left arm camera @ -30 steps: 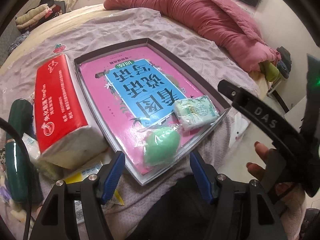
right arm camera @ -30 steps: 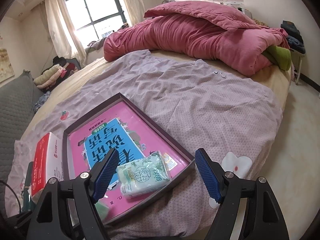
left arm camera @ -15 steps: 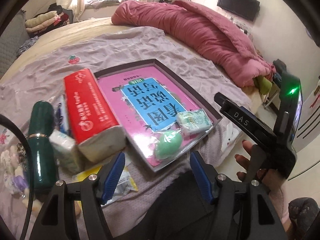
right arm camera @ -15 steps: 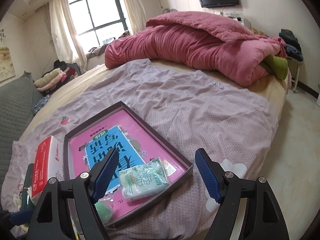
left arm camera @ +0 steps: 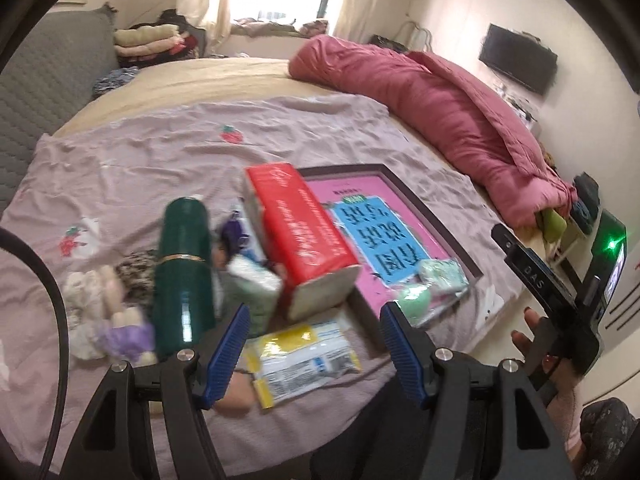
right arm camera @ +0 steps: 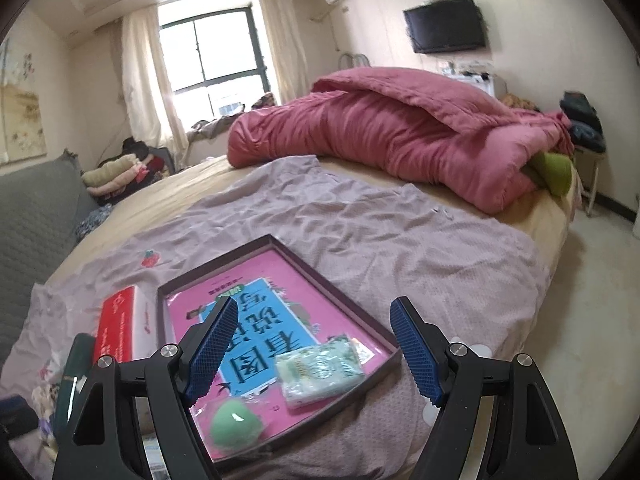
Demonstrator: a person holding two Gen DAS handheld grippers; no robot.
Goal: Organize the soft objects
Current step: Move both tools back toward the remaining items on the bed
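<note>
A dark-rimmed tray (left arm camera: 440, 216) (right arm camera: 352, 308) with a pink and blue book in it lies on the bed. A green sponge (left arm camera: 414, 299) (right arm camera: 236, 424) and a pale green tissue pack (left arm camera: 442, 274) (right arm camera: 320, 368) lie at the tray's near end. Left of it are a red tissue pack (left arm camera: 300, 224) (right arm camera: 118, 326), a small tissue pack (left arm camera: 256, 284), a yellow-white packet (left arm camera: 300, 354), plush toys (left arm camera: 104, 320) and a dark green bottle (left arm camera: 184, 272). My left gripper (left arm camera: 314, 346) is open and empty above the packet. My right gripper (right arm camera: 314, 352) is open and empty above the tray.
A rolled pink quilt (left arm camera: 432, 92) (right arm camera: 400, 136) lies at the far side of the bed. A grey sofa (right arm camera: 32, 208) stands at the left. The bed edge and floor (right arm camera: 592, 320) are at the right. The right gripper's body (left arm camera: 560, 292) shows in the left wrist view.
My left gripper has pulled back and swung left, bringing the bottle, plush toys and yellow packet into view. My right gripper has risen and pulled back slightly. Both stay open.
</note>
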